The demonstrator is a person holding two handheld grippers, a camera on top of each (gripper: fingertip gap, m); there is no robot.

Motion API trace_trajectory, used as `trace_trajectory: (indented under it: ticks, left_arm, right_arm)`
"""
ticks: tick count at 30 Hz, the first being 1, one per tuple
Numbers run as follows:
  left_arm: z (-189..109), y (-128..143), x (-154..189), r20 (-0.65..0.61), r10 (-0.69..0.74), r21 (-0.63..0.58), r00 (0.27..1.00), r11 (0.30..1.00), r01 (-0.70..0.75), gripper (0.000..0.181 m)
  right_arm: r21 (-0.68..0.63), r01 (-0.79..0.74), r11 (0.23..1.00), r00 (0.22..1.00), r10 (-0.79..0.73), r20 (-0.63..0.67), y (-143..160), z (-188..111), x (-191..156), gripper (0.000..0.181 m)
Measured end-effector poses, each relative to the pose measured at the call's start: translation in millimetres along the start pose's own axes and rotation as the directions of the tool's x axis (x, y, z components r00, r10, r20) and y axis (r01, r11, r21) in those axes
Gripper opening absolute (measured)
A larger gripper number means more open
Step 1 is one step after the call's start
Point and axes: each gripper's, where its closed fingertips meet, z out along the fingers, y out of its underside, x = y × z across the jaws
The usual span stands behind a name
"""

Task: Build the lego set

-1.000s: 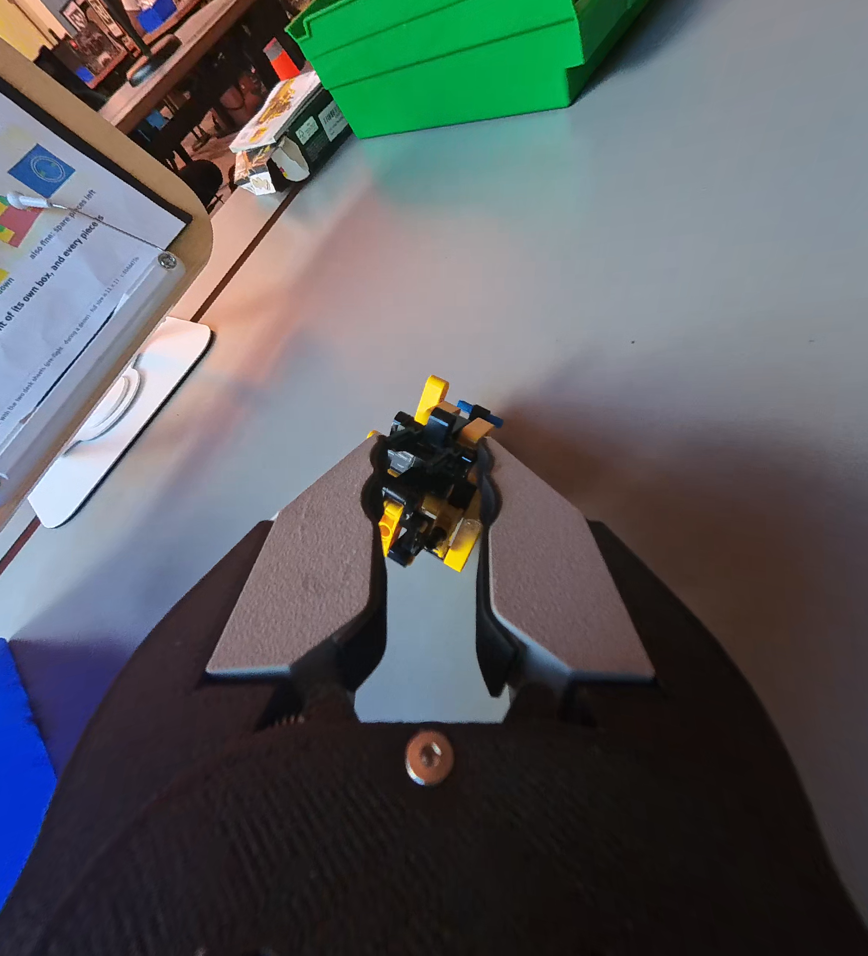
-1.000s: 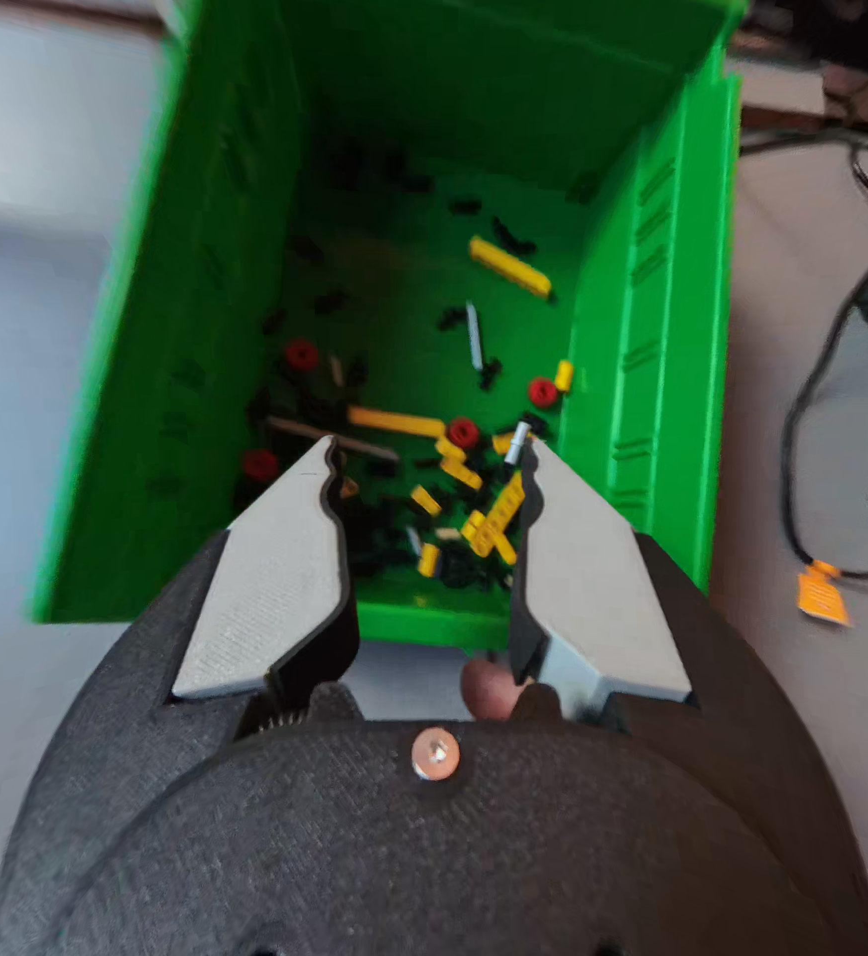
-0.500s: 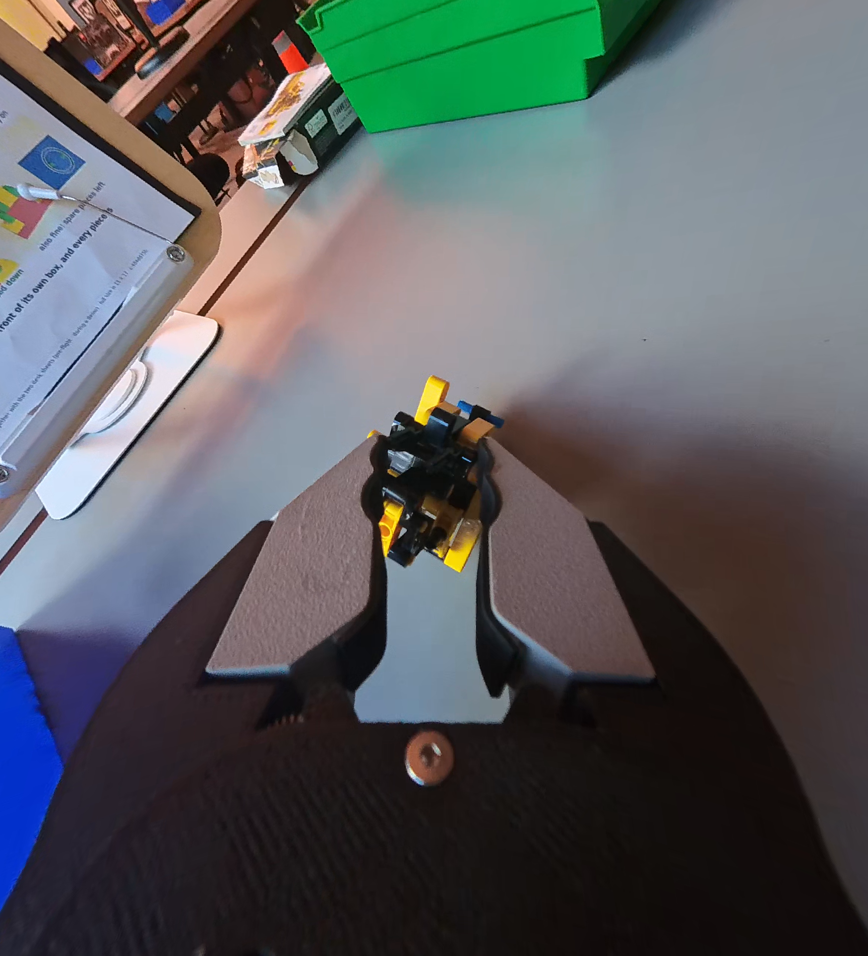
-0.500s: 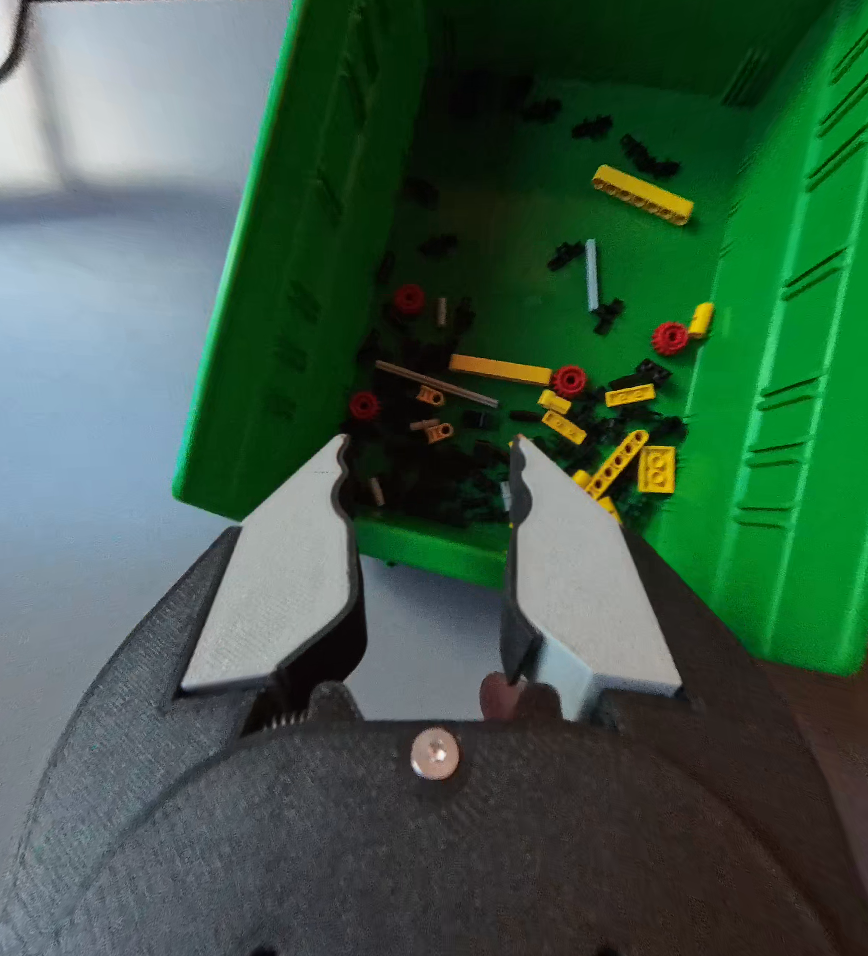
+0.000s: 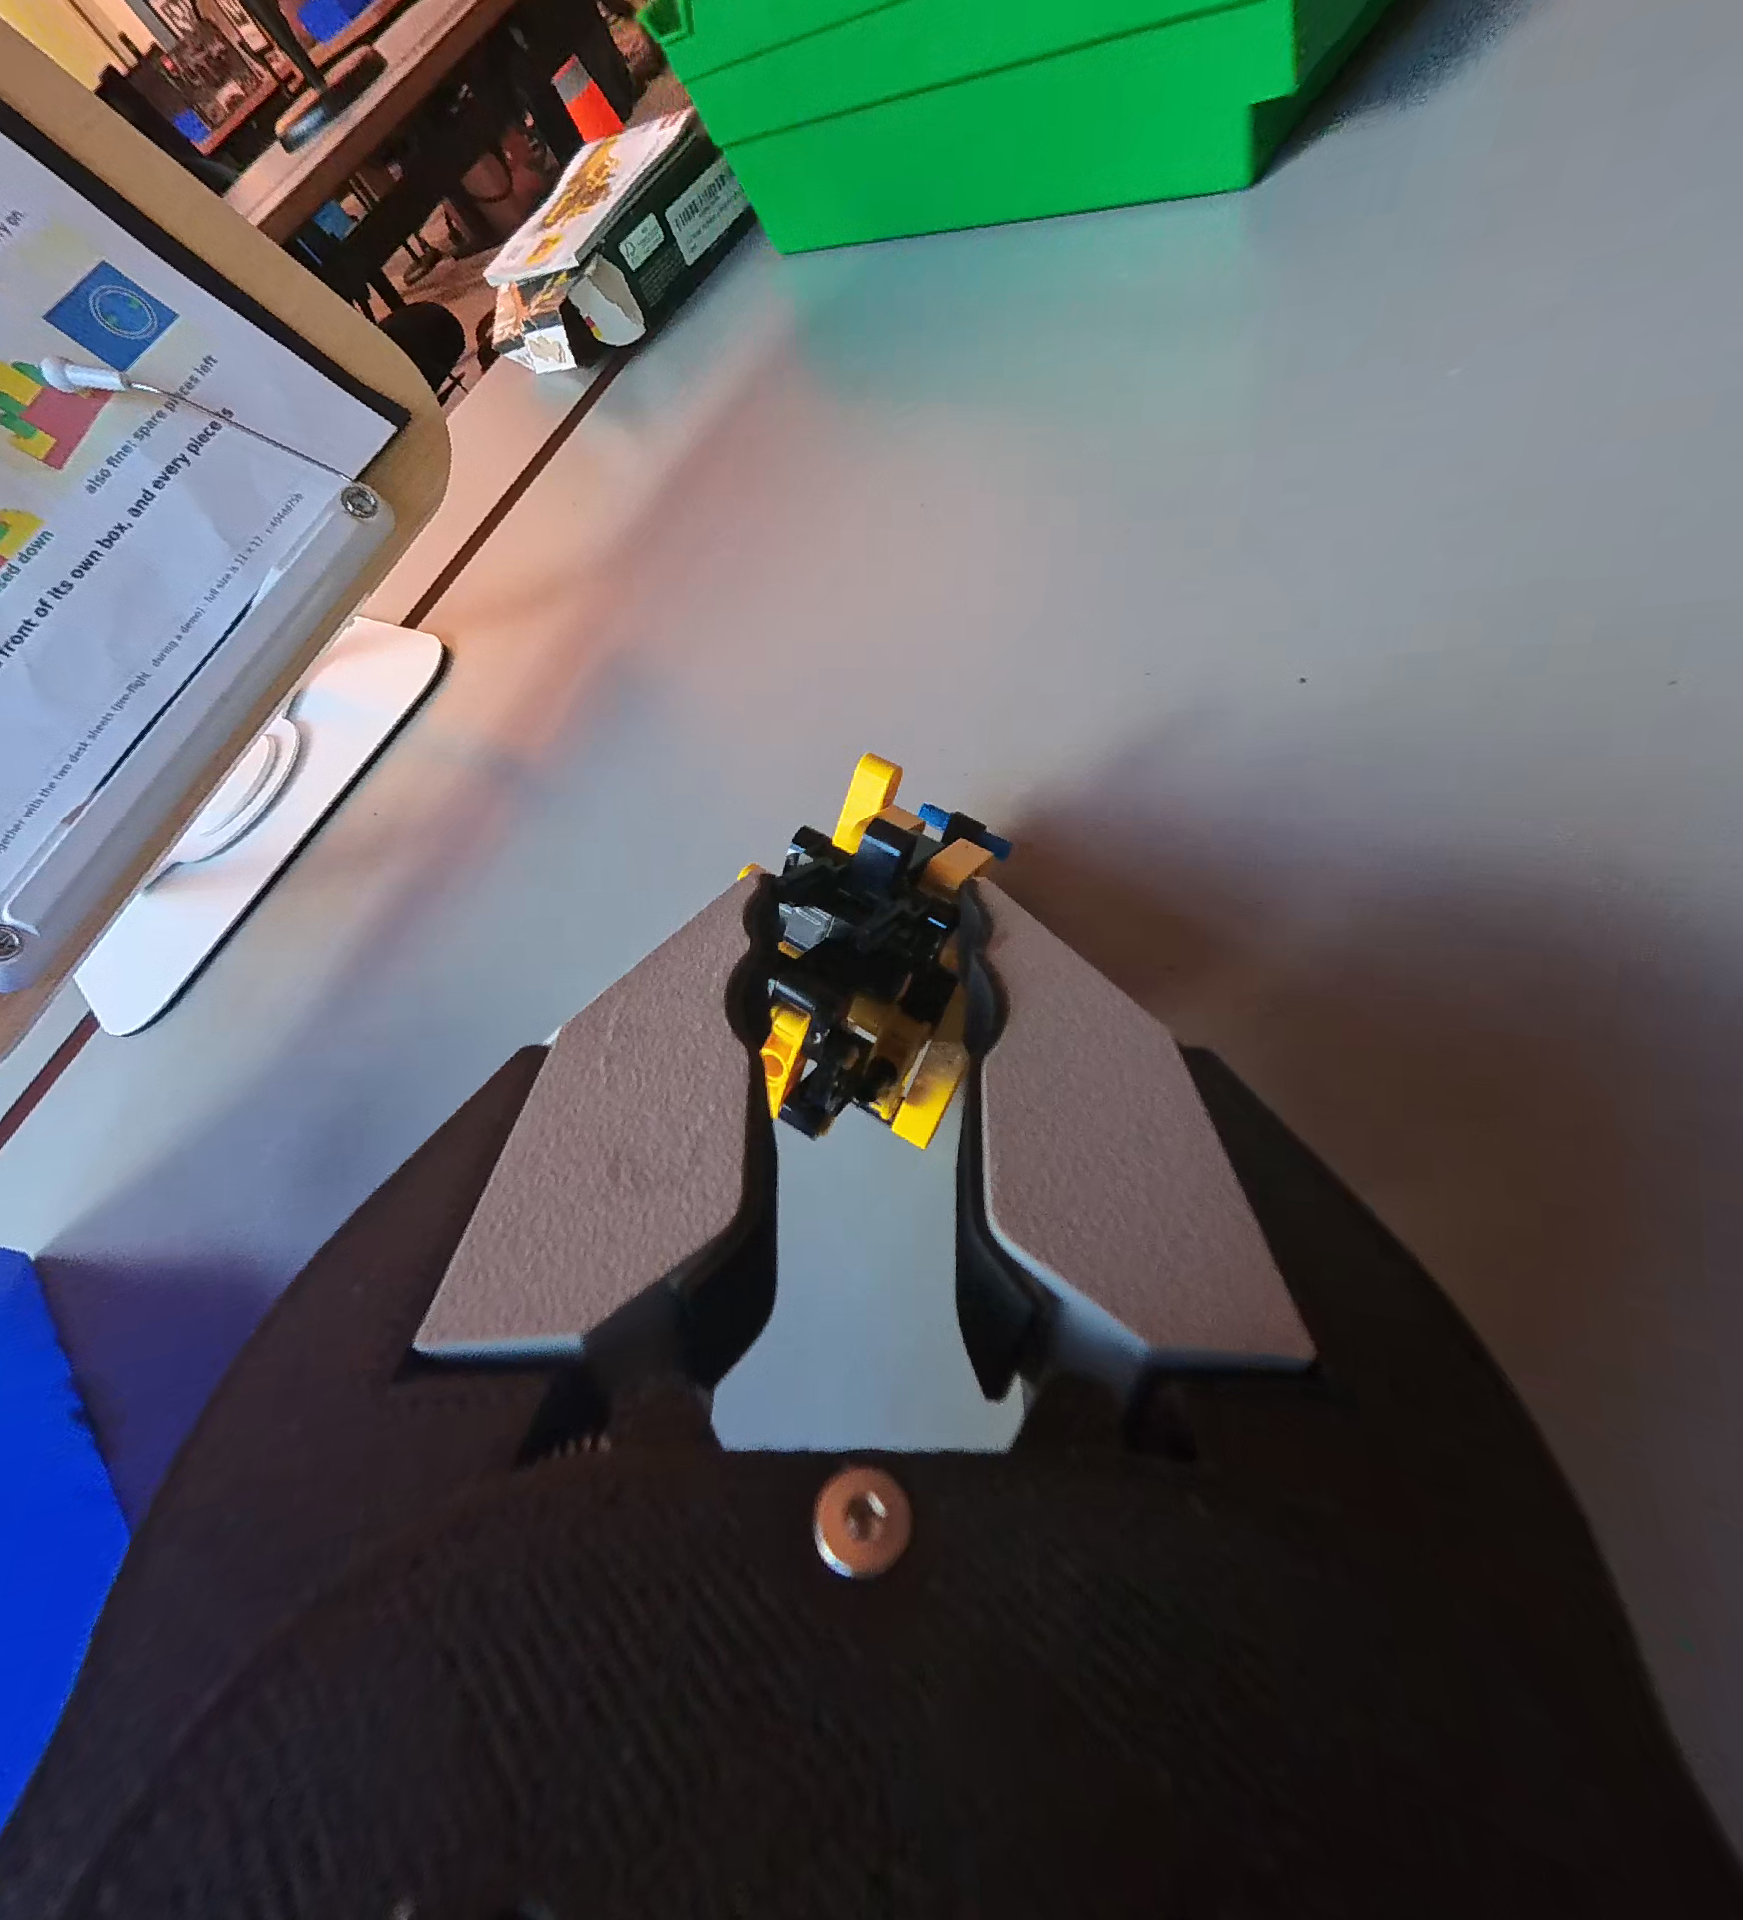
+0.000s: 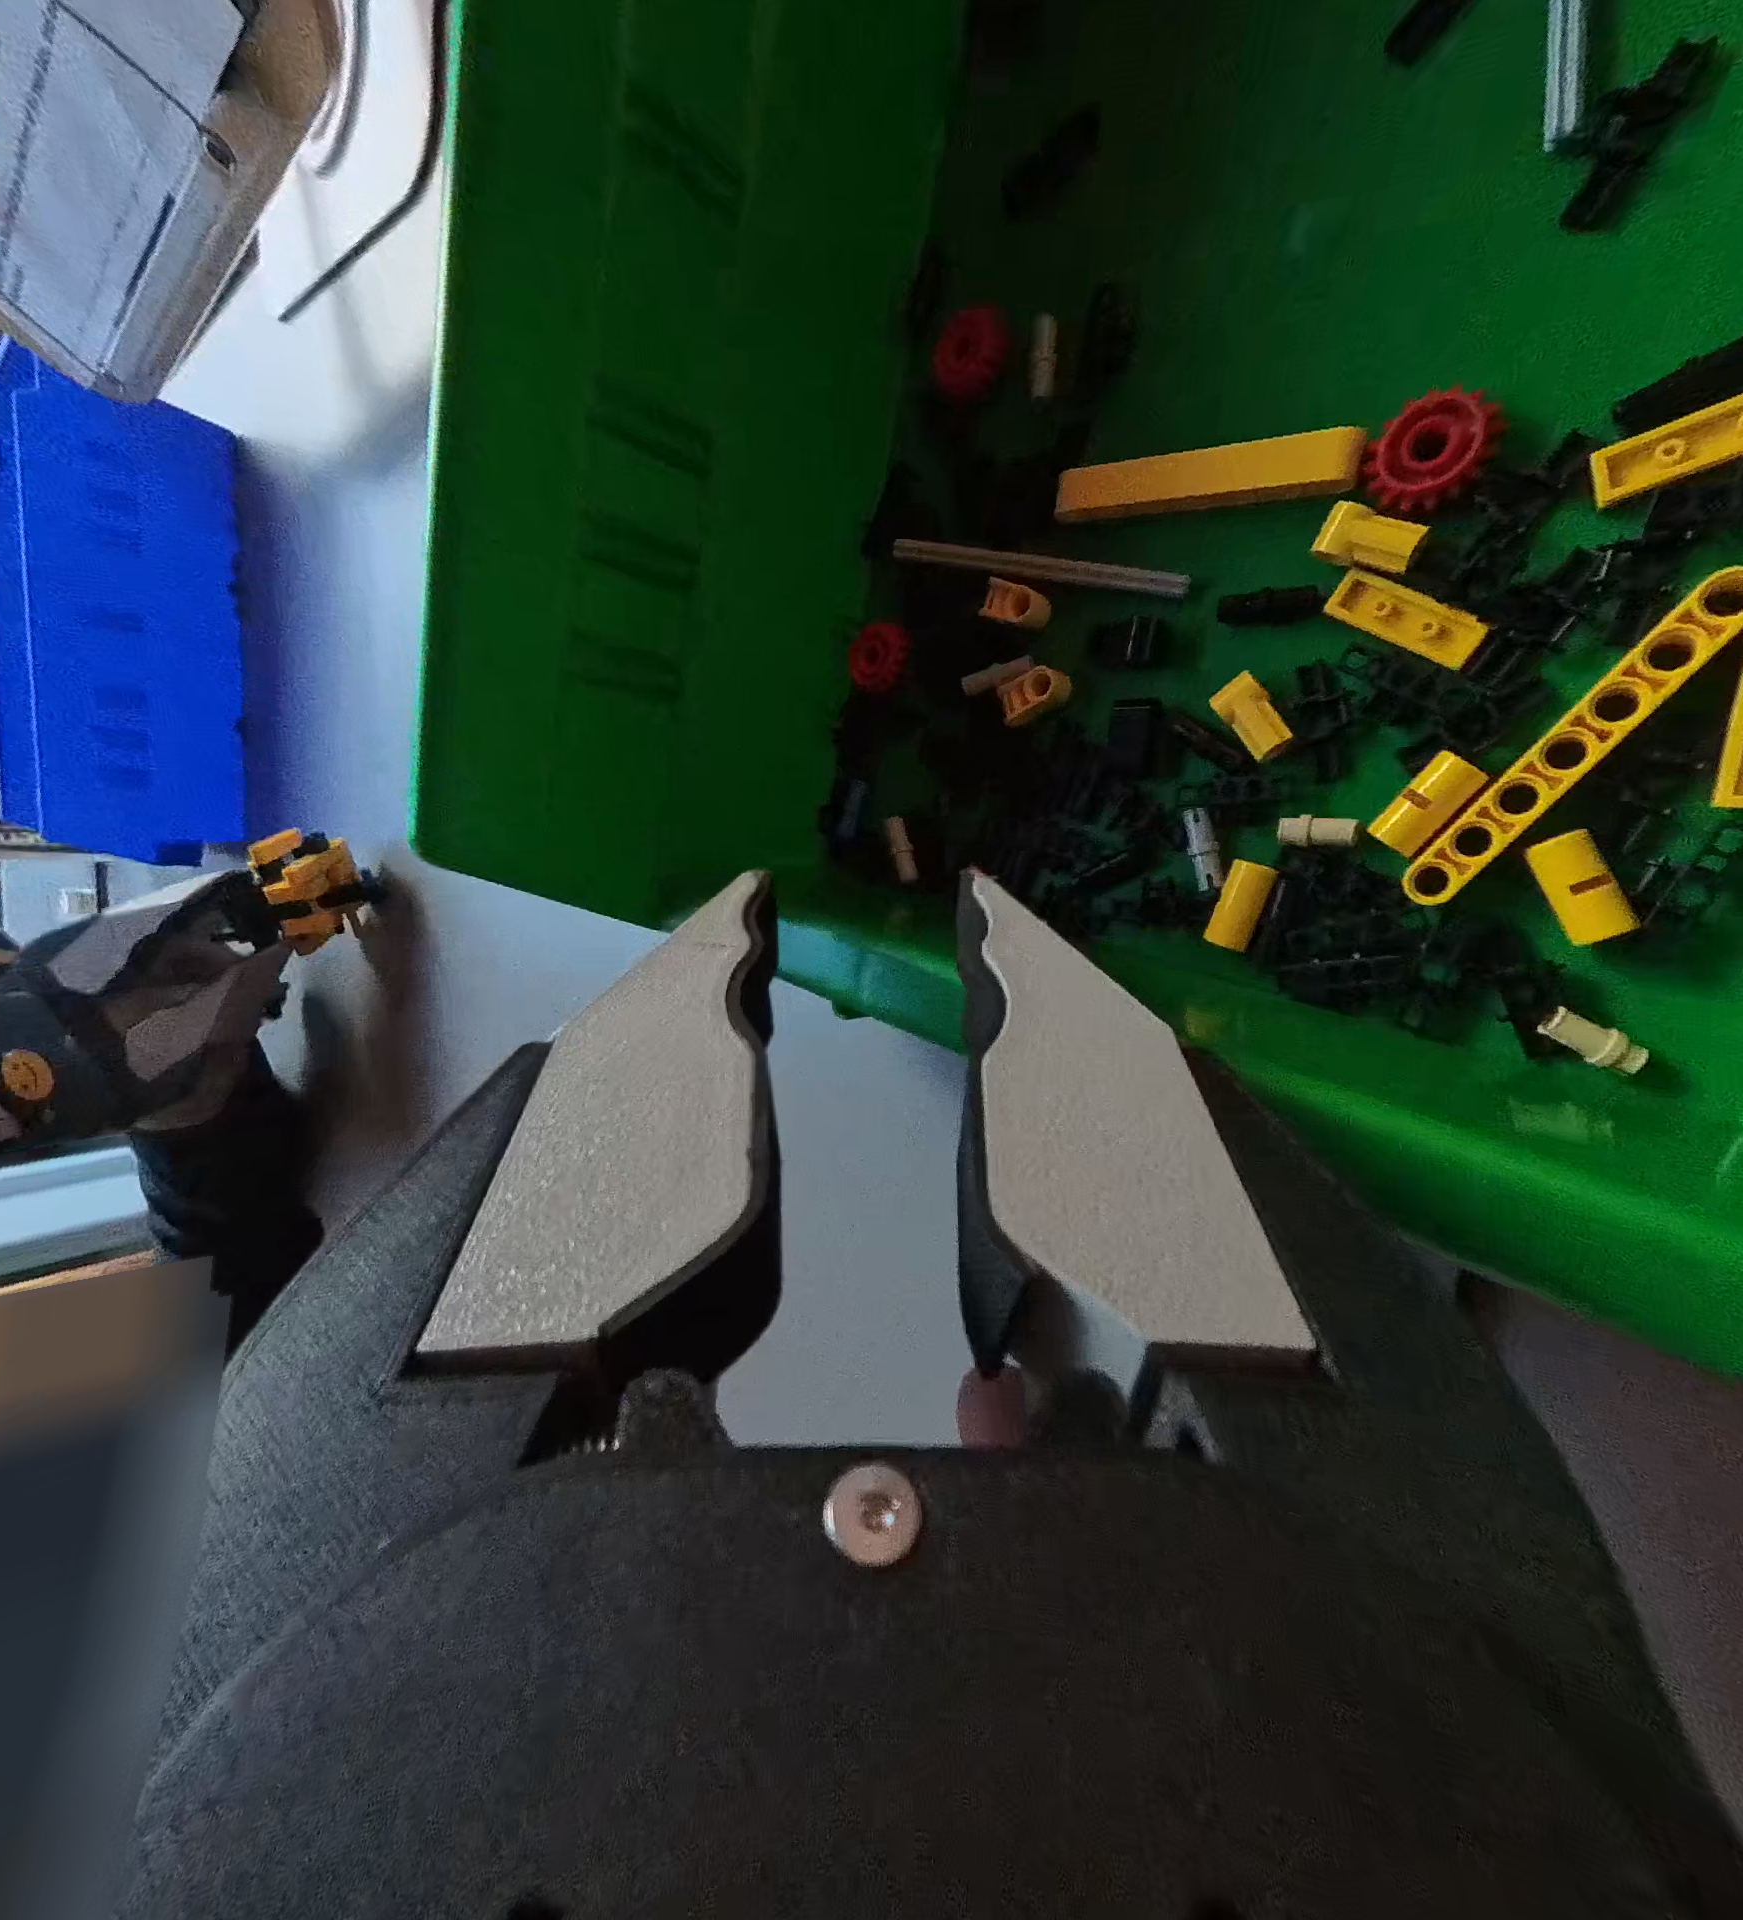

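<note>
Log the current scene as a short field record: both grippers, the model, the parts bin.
left gripper: shut on the small yellow-and-black lego assembly, held above the grey table
right gripper: open, empty, fingertips at the near rim of the green plastic bin
bin contents: loose yellow, black and red pieces, including a long yellow holed beam and a red gear

A smooth pale grey table (image 5: 1262,499) holds everything. At its far side sit 2 bright green plastic bins stacked together (image 5: 1002,125). Just beside them lies a small dark cardboard box with a torn end (image 5: 628,229). On the left stands a white flat stand foot (image 5: 275,821) that holds up a wooden board with a printed paper sheet (image 5: 67,520). A blue plastic bin (image 6: 119,613) sits on the table near an open green plastic bin (image 6: 659,468).
</note>
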Motion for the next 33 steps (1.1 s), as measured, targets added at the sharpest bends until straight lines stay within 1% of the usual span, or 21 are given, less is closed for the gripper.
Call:
trace_trajectory:
  ticks: [2,4,5,7,9,11,12,13,15,16,18,19,20,21,22,23,24,26,27,30,33]
  left_arm:
    - [-0.2,-0.1,-0.1,0.0,0.0,0.0,1.0,1.0,0.0,0.031]
    - [-1.1,-1.1,-2.1,0.011,0.002,0.004,1.0,1.0,-0.002,0.031]
    - [-2.1,-2.1,-4.2,0.022,0.005,0.009,1.0,1.0,-0.005,0.031]
    - [-4.5,-5.0,-7.9,0.035,0.001,0.028,0.999,1.0,-0.002,0.031]
    - [-7.2,-10.3,-9.6,0.018,-0.039,0.07,0.999,0.997,0.037,0.031]
    - [-9.0,-12.1,-12.6,-0.014,-0.097,0.097,0.995,0.99,0.098,0.031]
    - [-9.9,-11.6,-15.8,-0.022,-0.123,0.106,0.992,0.986,0.125,0.031]
    - [-10.5,-10.5,-19.1,-0.032,-0.154,0.113,0.988,0.981,0.156,0.031]
    - [-12.0,-9.8,-24.7,-0.064,-0.223,0.133,0.973,0.964,0.23,0.031]
    - [-13.0,-10.4,-26.2,-0.086,-0.251,0.146,0.964,0.954,0.262,0.031]
    - [-14.2,-10.7,-29.2,-0.117,-0.301,0.163,0.946,0.934,0.317,0.031]
    - [-14.1,-9.3,-30.1,-0.125,-0.315,0.162,0.941,0.929,0.332,0.031]
    - [-13.7,-7.8,-30.7,-0.13,-0.315,0.157,0.94,0.929,0.334,0.031]
    - [-13.5,-5.9,-31.3,-0.127,-0.304,0.153,0.944,0.934,0.322,0.031]
    - [-13.4,-3.7,-32.3,-0.116,-0.284,0.148,0.952,0.943,0.299,0.031]
    - [-13.4,-1.0,-33.4,-0.101,-0.254,0.14,0.962,0.954,0.267,0.031]
    - [-13.5,1.4,-33.5,-0.087,-0.219,0.13,0.972,0.965,0.229,0.031]
    - [-14.9,1.2,-28.3,-0.093,-0.159,0.134,0.983,0.976,0.17,0.031]
    - [-15.0,0.0,-25.3,-0.102,-0.149,0.14,0.984,0.977,0.162,0.031]
    - [-12.1,0.3,-23.4,-0.101,-0.154,0.124,0.983,0.978,0.166,0.031]
    - [-12.9,-0.5,-21.5,-0.11,-0.158,0.123,0.981,0.978,0.171,0.031]
  right_arm:
    - [-0.007,0.014,1.0,1.0,-0.014,0.0,14.4,-6.1,-2.3,0.035]
    - [-0.016,0.057,0.998,0.998,-0.058,-0.038,24.7,-12.6,-3.9,0.048]
    - [0.013,0.102,0.995,0.991,-0.1,-0.086,21.5,-17.4,-3.8,0.043]
    - [0.099,0.201,0.975,0.966,-0.181,-0.185,6.0,-29.9,-12.2,0.043]
    - [0.195,0.322,0.927,0.93,-0.271,-0.246,-11.3,-41.7,-41.4,0.047]
    - [0.267,0.439,0.858,0.889,-0.371,-0.27,-19.6,-46.6,-86.5,0.051]
    - [0.289,0.501,0.816,0.861,-0.437,-0.26,-18.6,-43.5,-114.2,0.052]
    - [0.309,0.563,0.767,0.826,-0.51,-0.24,-14.9,-36.5,-142.9,0.055]
    - [0.344,0.673,0.654,0.73,-0.662,-0.171,1.4,-11.3,-198.5,0.056]
    - [0.366,0.708,0.604,0.681,-0.721,-0.125,12.8,6.8,-221.5,0.056]
    - [0.4,0.759,0.514,0.556,-0.831,0.014,43.8,53.3,-259.0,0.059]
    - [0.389,0.788,0.476,0.486,-0.87,0.081,60.4,79.3,-269.8,0.059]
    - [0.373,0.829,0.417,0.399,-0.908,0.129,76.0,103.3,-275.6,0.057]
    - [0.367,0.869,0.332,0.299,-0.943,0.144,88.0,123.6,-276.9,0.051]
    - [0.359,0.901,0.244,0.207,-0.968,0.139,96.7,140.1,-275.1,0.051]
    - [0.335,0.925,0.181,0.141,-0.98,0.141,104.1,152.8,-272.1,0.057]
    - [0.304,0.943,0.138,0.096,-0.984,0.148,110.1,161.6,-269.6,0.057]
    - [0.283,0.958,0.054,0.025,-0.994,0.106,111.2,174.3,-266.1,0.045]
    - [0.274,0.961,0.027,0.001,-0.995,0.096,111.5,181.0,-263.8,0.045]
    - [0.225,0.974,0.013,-0.016,-0.992,0.126,117.4,201.4,-256.1,0.051]
    - [0.191,0.981,-0.031,-0.041,-0.998,0.05,111.7,210.3,-249.5,0.047]
